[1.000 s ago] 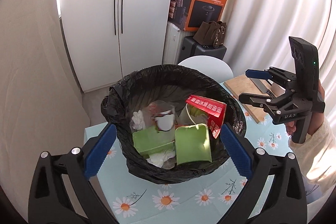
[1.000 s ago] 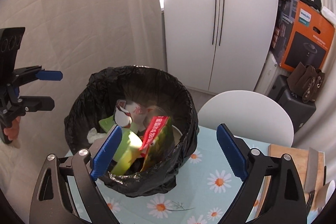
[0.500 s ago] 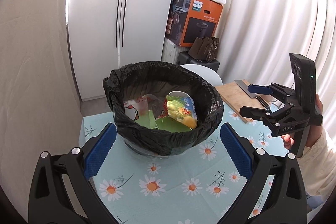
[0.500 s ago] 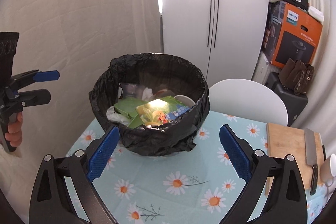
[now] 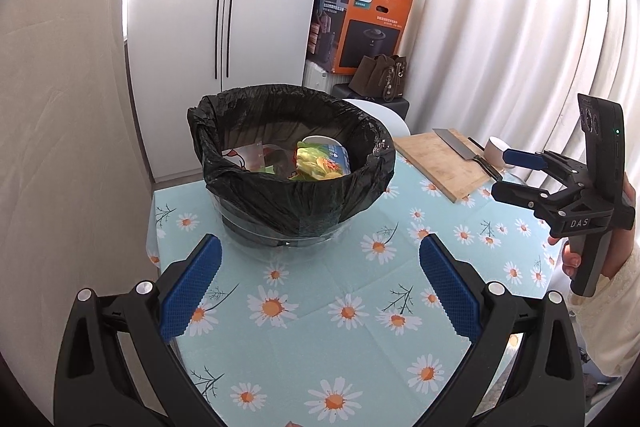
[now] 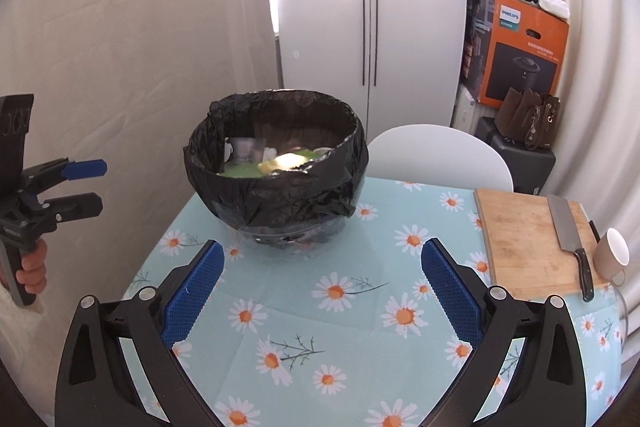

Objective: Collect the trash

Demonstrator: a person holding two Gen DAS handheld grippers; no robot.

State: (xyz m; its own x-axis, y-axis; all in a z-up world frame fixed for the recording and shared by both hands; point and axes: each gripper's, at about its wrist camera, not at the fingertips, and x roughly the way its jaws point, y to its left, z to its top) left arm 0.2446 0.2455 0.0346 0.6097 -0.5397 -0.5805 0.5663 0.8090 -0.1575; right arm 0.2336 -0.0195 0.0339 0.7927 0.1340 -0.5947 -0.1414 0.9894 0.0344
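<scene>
At the left edge of the right wrist view, the left claw (image 6: 82, 187) was held in a hand (image 6: 30, 269) beside the counter (image 6: 360, 307), its blue-padded jaws apart with nothing between them. In its own camera the same claw (image 5: 320, 291) stood wide over the daisy-patterned cloth, empty. Near the far left part of the counter sat the trash bin (image 5: 292, 187), a clear tub lined with a black bag (image 6: 276, 195) folded over its rim. The collected trash (image 5: 320, 165) lay inside it: a yellow and green snack packet, a white cup, clear plastic and green cardboard pieces. Behind the bin stood a white cupboard (image 6: 370, 15), and a white chair (image 6: 436, 159) was at the counter's far side. The right claw (image 6: 320, 291) hovered over bare cloth in front of the bin, its jaws opening and nothing between them; in the left wrist view it (image 5: 512, 175) appeared at the right, empty. To the right lay a wooden cutting board (image 6: 524, 239) with a cleaver (image 6: 568, 235) resting on it, and a small white cup (image 6: 612, 253) just beside the board's edge. An orange box (image 6: 520, 55) stood in the far corner.
</scene>
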